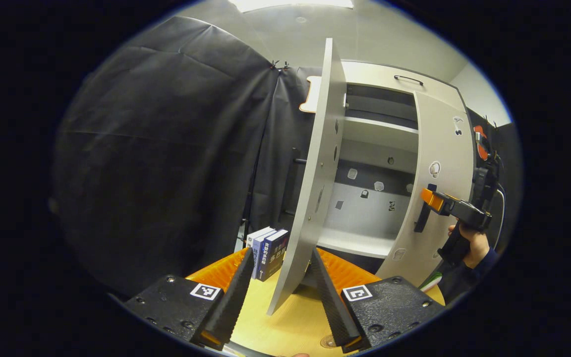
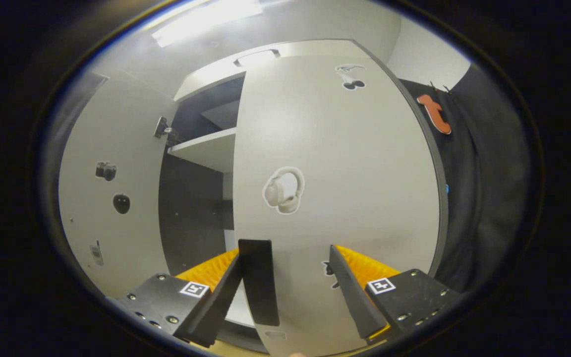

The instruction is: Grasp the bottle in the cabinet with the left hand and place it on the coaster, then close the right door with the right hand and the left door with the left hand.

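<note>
While the left hand-held gripper (image 1: 276, 292) straddles the flat left door's (image 1: 315, 183) edge, jaws wide, the right hand-held gripper (image 2: 285, 292), also wide, faces the smooth right door (image 2: 345, 173).

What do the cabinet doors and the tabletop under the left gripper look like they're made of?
The left door and the right door look like laminated board with a matte pale grey finish: thin, flat, plain edges, soft sheen, stickers lying flat on them. The tabletop looks like light wood or wood-look laminate, yellowish and smooth; which one I can't tell.
</note>
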`<state>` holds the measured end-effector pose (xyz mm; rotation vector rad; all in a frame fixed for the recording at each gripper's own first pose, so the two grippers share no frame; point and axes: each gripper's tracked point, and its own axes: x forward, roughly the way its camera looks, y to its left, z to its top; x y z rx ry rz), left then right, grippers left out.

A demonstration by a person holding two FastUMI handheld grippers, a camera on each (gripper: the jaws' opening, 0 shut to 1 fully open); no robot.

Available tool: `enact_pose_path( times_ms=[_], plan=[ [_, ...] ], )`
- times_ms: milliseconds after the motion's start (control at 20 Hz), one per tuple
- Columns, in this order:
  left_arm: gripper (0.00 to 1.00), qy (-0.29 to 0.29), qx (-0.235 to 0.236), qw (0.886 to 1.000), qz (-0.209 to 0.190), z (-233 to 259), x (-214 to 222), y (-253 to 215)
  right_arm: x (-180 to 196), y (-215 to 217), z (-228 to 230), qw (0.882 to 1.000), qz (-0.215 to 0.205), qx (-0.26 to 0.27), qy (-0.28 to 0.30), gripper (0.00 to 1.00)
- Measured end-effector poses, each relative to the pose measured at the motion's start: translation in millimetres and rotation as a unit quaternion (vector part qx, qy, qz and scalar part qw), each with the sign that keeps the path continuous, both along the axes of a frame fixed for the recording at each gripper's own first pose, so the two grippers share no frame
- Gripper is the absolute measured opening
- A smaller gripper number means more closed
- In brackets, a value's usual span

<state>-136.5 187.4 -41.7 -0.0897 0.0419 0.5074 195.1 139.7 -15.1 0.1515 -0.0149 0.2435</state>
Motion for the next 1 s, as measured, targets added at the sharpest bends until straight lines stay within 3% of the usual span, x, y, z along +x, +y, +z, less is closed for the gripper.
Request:
enact_pose_path(
  times_ms=[850, 950, 1000],
  plan=[
    [0.75, -0.037, -0.001, 0.999, -0.002, 3, 0, 5, 4, 3, -5, 1.000, 0.009, 0.002, 0.012, 1.00],
    [0.75, -0.046, 0.002, 0.999, 0.002, 6, 1, 6, 5, 3, -5, 1.000, 0.011, 0.002, 0.013, 0.96],
    [0.75, -0.054, 0.006, 0.999, 0.004, 8, 1, 6, 4, 4, -6, 1.000, 0.017, 0.004, 0.018, 1.00]
  ],
)
